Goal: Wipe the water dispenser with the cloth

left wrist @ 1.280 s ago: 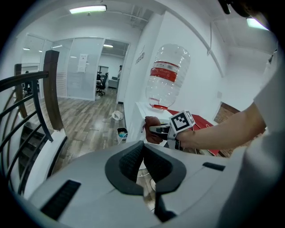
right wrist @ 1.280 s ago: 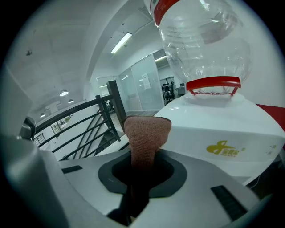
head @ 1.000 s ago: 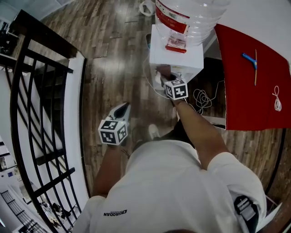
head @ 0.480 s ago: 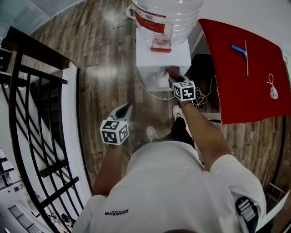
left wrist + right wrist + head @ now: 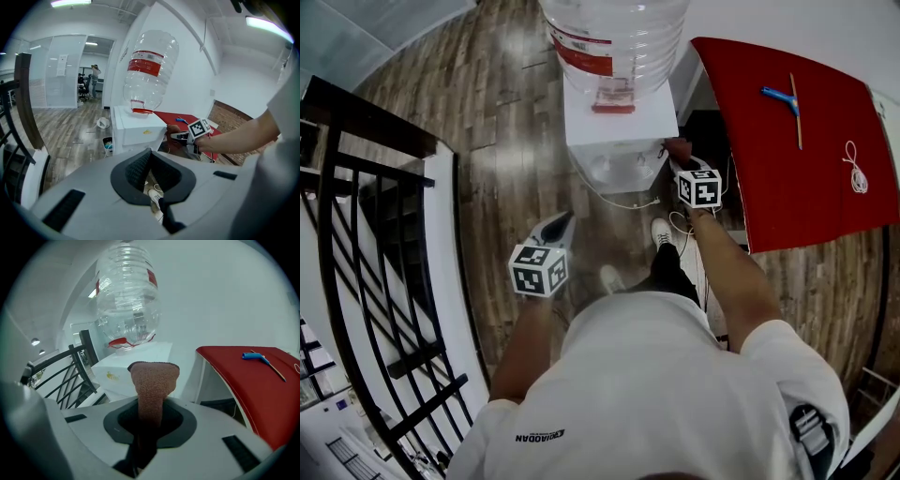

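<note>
**A hard shove could rock the bottle, and a limp cloth could slip**

The water dispenser (image 5: 617,127) stands at the upper centre of the head view, a white cabinet with a big clear bottle (image 5: 614,37) upended on top. The bottle looks like the main hazard: a firm push high on the cabinet could rock it. The red desk (image 5: 787,150) fills the upper right, just beside the dispenser, and in that narrow slot the arm could knock its edge. A white cable (image 5: 619,199) loops on the floor in front of the dispenser and could catch a foot.

The brownish cloth (image 5: 153,378) stands up from the right gripper (image 5: 678,161), whose jaws are clamped on its lower part at the dispenser's right front corner. I cannot tell whether it touches. Its free top could fold over or pull out under a dragging stroke.

The left gripper (image 5: 555,225) hangs at centre left, jaws together on nothing, well apart from the dispenser.
</note>
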Demonstrator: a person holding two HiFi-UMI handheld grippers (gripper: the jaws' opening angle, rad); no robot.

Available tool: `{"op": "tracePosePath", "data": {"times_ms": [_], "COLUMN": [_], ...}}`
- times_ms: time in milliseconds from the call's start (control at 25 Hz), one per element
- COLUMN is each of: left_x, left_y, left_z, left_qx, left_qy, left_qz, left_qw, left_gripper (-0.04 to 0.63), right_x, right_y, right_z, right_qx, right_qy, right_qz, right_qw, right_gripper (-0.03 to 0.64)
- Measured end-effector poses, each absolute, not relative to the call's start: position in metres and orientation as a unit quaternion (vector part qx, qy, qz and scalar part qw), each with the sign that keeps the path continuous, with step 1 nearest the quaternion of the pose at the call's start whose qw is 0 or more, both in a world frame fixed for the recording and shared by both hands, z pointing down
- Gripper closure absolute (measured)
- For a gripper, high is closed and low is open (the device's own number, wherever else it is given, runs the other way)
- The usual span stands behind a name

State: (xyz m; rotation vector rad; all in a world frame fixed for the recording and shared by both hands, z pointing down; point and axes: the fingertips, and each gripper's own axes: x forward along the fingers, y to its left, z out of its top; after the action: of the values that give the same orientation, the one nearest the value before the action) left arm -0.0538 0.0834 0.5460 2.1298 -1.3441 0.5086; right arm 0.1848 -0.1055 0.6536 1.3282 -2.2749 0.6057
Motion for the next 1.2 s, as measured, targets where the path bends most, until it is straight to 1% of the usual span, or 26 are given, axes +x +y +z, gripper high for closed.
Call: {"op": "tracePosePath", "data": {"times_ms": [320, 640, 760, 960, 1200], "left_x": [-0.056, -0.061, -0.069, -0.089, -0.111], "left_y": [0.075, 0.065, 0.067, 0.074, 0.089], "left_z": [0.543, 0.534, 0.53, 0.523, 0.521], "left_qx": [0.794, 0.801, 0.802, 0.803, 0.799], "left_qy": [-0.507, -0.506, -0.508, -0.513, -0.522], "left_qz": [0.182, 0.166, 0.159, 0.151, 0.137], "left_qw": [0.283, 0.272, 0.27, 0.264, 0.266], "left_gripper": [0.606, 0.606, 0.606, 0.606, 0.606], "right_x": [0.238, 0.252, 0.244, 0.213, 0.173], "right_y": [-0.113, -0.098, -0.086, -0.053, -0.012], "right_z": [0.654, 0.639, 0.626, 0.594, 0.549], "right_qx": [0.519, 0.523, 0.523, 0.508, 0.463], "right_qy": [-0.794, -0.794, -0.797, -0.816, -0.852], "right_qz": [0.228, 0.221, 0.222, 0.227, 0.218], "right_qw": [0.22, 0.217, 0.203, 0.159, 0.116], "right_gripper": [0.561, 0.561, 0.561, 0.561, 0.56]}}
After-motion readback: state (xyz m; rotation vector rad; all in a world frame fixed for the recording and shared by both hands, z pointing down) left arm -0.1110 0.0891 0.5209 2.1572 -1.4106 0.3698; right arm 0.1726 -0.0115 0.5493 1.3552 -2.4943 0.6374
